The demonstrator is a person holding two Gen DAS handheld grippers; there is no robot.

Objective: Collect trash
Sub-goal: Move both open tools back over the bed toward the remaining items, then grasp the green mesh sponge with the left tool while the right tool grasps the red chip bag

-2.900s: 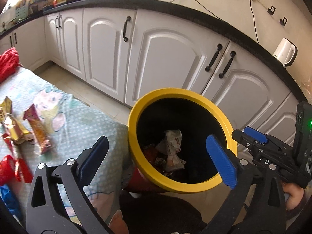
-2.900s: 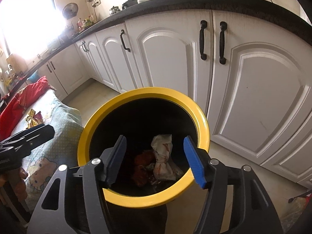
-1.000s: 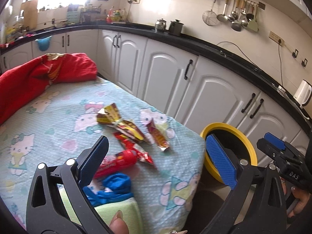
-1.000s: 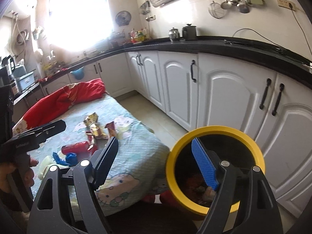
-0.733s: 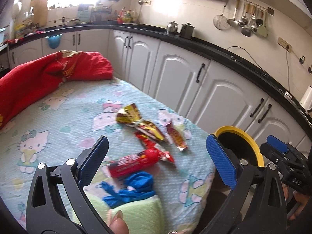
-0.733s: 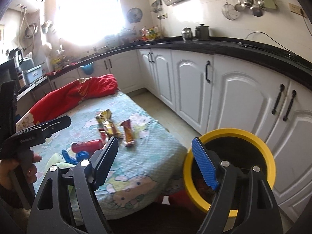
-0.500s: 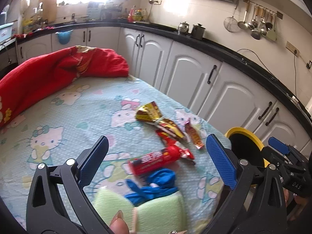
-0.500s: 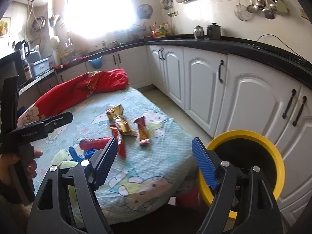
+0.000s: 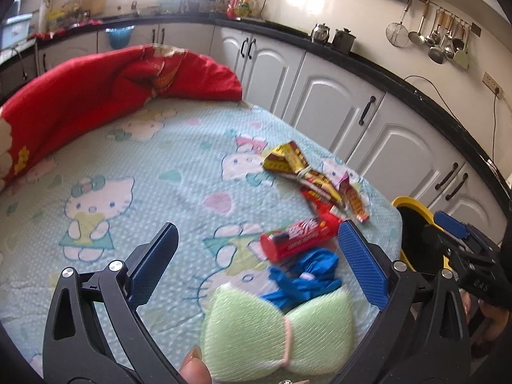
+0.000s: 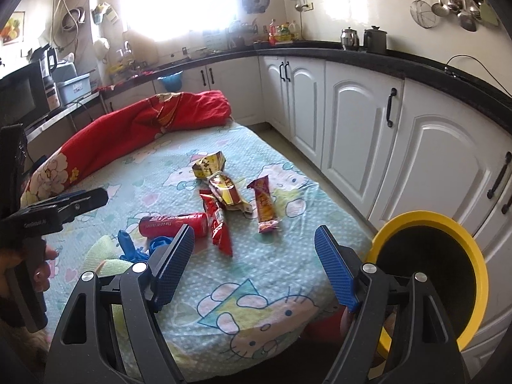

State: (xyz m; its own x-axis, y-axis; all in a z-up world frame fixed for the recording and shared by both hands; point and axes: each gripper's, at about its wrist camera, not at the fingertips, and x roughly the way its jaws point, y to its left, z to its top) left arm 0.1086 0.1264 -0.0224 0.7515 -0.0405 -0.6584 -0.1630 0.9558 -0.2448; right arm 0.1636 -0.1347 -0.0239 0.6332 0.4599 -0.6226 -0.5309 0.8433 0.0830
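Both grippers over the trash, nothing held.

My left gripper (image 9: 257,259) and right gripper (image 10: 252,262) gape wide, empty, above the table (image 10: 288,275). Red tube (image 10: 172,222), blue glove (image 9: 304,275), wrappers (image 10: 224,188) lie mid-cloth; yellow bin (image 10: 432,275) stands just beside the table's edge.
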